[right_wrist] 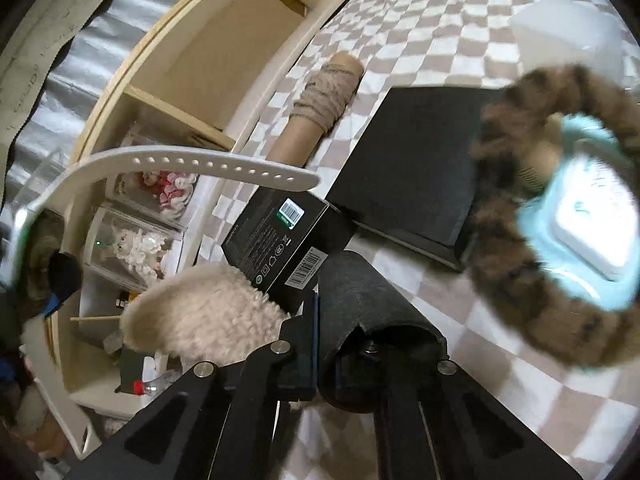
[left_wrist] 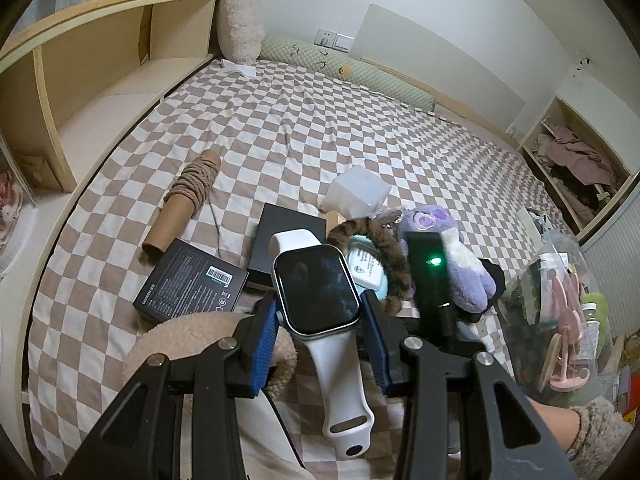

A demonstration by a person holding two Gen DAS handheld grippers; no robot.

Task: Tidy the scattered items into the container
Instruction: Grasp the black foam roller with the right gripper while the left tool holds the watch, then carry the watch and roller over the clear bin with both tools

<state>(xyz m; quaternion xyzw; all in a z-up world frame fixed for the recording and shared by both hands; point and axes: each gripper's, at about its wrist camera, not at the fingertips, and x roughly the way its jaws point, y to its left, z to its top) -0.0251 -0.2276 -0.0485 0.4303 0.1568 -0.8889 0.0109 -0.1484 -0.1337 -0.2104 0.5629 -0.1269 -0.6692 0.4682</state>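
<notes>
Left gripper: your left gripper [left_wrist: 322, 316] pinches the smartwatch [left_wrist: 318, 294] by the sides of its case, one blue pad [left_wrist: 266, 336] on each edge.
Smartwatch: its dark face looks up between your jaws; one white strap runs forward past the tips, the other hangs back toward you over the checkered bedsheet [left_wrist: 280, 120].
Items beyond the left jaws: going left to right, a cardboard tube wound with twine [left_wrist: 186, 196], a small black box with a barcode [left_wrist: 190, 278], a flat black box [left_wrist: 288, 240], a furry brown ring [left_wrist: 380, 248] around a light blue case [left_wrist: 366, 268], and a purple plush toy [left_wrist: 452, 256].
Right gripper: your right gripper [right_wrist: 320, 312] has its jaws pressed together on the edge of a dark felt piece [right_wrist: 360, 300], which curls over the right finger.
Right surroundings: a cream fluffy item [right_wrist: 208, 320] lies just left of those jaws, touching the barcode box; the watch strap crosses above it.
Container: you cannot tell which thing is the container.
</notes>
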